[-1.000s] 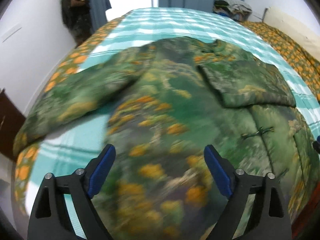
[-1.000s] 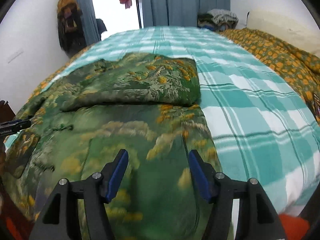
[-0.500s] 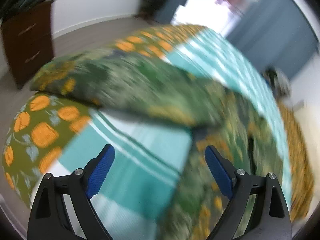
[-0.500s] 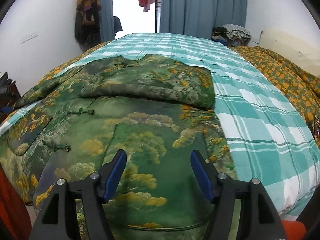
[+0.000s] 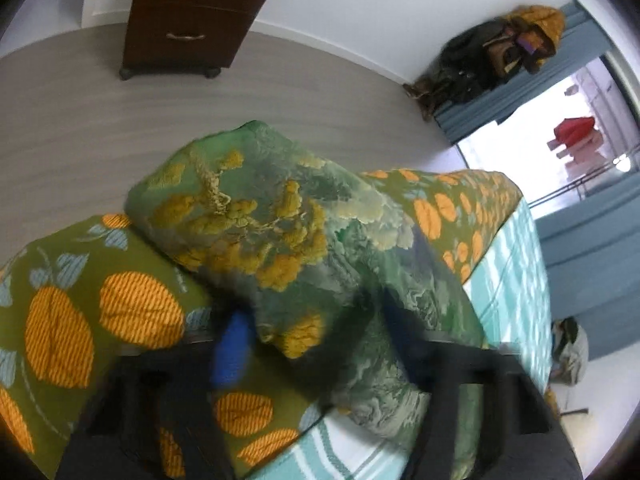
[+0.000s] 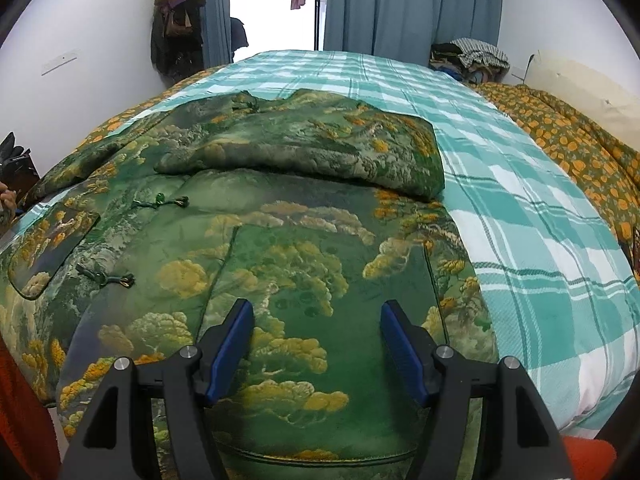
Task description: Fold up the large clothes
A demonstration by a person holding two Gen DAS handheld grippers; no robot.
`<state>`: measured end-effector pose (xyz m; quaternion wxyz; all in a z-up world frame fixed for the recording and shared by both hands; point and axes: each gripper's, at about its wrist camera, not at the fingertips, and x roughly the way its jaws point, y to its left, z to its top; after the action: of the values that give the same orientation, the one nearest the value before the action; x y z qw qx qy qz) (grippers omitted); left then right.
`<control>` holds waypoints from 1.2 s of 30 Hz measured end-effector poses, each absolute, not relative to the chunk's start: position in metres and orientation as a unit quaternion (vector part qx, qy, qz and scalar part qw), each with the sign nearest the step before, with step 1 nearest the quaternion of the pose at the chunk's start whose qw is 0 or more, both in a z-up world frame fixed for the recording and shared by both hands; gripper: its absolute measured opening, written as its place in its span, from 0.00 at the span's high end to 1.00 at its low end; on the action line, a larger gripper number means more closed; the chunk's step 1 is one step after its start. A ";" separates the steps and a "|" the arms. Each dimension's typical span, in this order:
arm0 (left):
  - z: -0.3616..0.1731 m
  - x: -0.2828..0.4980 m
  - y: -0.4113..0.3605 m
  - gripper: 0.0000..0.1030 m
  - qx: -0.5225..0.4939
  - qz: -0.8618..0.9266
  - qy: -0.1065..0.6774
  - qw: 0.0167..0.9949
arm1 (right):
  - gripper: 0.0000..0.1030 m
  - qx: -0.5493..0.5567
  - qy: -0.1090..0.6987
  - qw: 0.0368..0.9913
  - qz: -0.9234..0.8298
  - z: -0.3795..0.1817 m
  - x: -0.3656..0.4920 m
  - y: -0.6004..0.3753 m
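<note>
A padded green jacket (image 6: 288, 264) with yellow tree print lies spread front-up on the bed. Its right sleeve (image 6: 320, 148) is folded across the chest. The other sleeve (image 5: 260, 216) stretches out over the bed's side toward the floor. My left gripper (image 5: 320, 344) is at this sleeve and blurred. Its jaws are closing, with the thick sleeve cloth bunched between the blue pads (image 5: 232, 348). My right gripper (image 6: 318, 340) stands open just above the jacket's lower front, with nothing pinched.
A teal plaid cover (image 6: 540, 240) tops the bed, and an olive quilt with orange print (image 5: 100, 312) hangs over its sides. A dark wooden dresser (image 5: 188, 16) stands on the grey floor (image 5: 80, 112) beyond the sleeve. Coats (image 5: 500, 52) hang by blue curtains.
My left gripper swung from over the jacket's body out to the left sleeve at the bed's edge, rolled, and its jaws came in on the sleeve. The right gripper barely moved.
</note>
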<state>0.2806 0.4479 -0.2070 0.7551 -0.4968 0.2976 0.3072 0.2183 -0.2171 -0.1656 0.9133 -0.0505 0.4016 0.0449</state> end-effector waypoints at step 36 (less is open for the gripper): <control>-0.156 0.317 0.007 0.18 0.141 -0.082 0.422 0.892 | 0.34 0.025 0.377 0.921 0.098 -0.133 0.232 -0.239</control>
<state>0.3167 0.0072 -0.1556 0.8919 0.1407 0.4218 -0.0823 0.2317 -0.2387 -0.1325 0.9206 0.0246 0.3772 0.0982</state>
